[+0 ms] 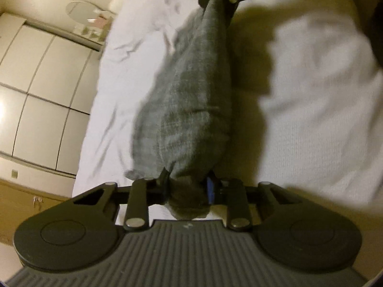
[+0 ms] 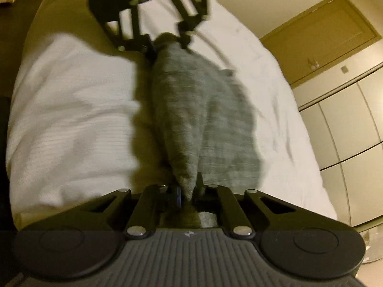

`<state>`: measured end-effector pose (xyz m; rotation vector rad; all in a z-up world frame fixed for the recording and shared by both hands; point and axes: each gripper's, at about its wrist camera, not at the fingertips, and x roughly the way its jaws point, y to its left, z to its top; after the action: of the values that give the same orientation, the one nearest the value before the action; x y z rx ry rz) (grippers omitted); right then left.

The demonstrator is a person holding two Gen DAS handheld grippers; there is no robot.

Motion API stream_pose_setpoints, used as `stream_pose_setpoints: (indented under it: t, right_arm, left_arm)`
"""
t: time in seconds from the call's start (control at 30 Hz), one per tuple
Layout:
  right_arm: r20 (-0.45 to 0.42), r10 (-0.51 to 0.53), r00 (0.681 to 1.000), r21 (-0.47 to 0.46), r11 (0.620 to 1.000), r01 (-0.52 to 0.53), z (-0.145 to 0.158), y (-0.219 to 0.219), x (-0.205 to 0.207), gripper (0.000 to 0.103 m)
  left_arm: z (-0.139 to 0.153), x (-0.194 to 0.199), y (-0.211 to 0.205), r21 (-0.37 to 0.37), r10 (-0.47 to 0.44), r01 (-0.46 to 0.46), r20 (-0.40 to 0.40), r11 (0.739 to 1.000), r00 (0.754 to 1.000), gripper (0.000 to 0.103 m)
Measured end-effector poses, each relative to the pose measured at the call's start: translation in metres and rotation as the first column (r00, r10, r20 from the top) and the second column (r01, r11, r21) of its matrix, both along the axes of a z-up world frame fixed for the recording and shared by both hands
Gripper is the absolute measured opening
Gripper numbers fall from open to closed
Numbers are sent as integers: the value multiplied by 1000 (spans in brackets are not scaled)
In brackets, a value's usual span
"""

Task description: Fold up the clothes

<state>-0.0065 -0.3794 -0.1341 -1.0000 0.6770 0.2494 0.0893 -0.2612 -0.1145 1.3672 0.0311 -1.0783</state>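
Left gripper (image 1: 185, 187) is clamped on one bunched end of the grey garment (image 1: 189, 100); right gripper (image 2: 189, 192) is pinched tight on the opposite end. Each wrist view shows the other claw at the far end of the cloth, so the piece is strung between the two, hanging in a sagging roll just above the white bed (image 1: 311, 124). Whether its belly touches the bedding can't be told; motion blur hides that.

Handling, as a judgement:
- Light, fully limp. No stiffness, so it takes whatever shape gravity gives it.
- Woven or knit with a heathered, faintly checked face; looks matte and grippy, unlikely to slip out of the pads.
- Not fragile. Main risk is layers bunching or twisting, since both grips hold gathered fabric rather than a flat edge.
- Best hold for folding would be corners or a hem, with the cloth spread flat first. Current end-pinches suit carrying or shaking out, not a clean crease.

Surroundings: bed cover is white with a fine ribbed texture, soft and creased. Pale panelled cabinet doors (image 1: 43, 76) sit beyond the bed edge, smooth and hard.
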Motion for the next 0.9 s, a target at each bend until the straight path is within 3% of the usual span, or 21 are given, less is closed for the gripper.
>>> stream_pose_setpoints:
  t: [0.13,0.27,0.4,0.47,0.63,0.9]
  right_arm:
    - [67,1,998,-58,998,3,28,-9,-26,4]
    - [53,-11,999,-54,998,14,27,-19,-75,4]
    - [-1,-56,998,14,998,56,-6,-25,-103,4]
    - [9,-60,998,35,998,60,-10,-25,-104,4]
    - [134,-64,989,59,997,56,32,-37,-90,3]
    - [316,-110,942,-10,993,120,93,-89,-28,3]
  left_arm:
    - [32,-40,1,-108,21,-32,-100,994,995,23]
    - [20,-88,-2,-101,-6,-8,-139,995,990,23]
    - [3,-116,-1,-65,0,-9,-139,998,990,23]
    - [16,-110,-6,-61,3,-11,-129,998,992,23]
    - [59,-80,-21,-132,0,-8,-60,991,998,23]
    - [122,-24,-87,-281,13,-6,21,960,1000,23]
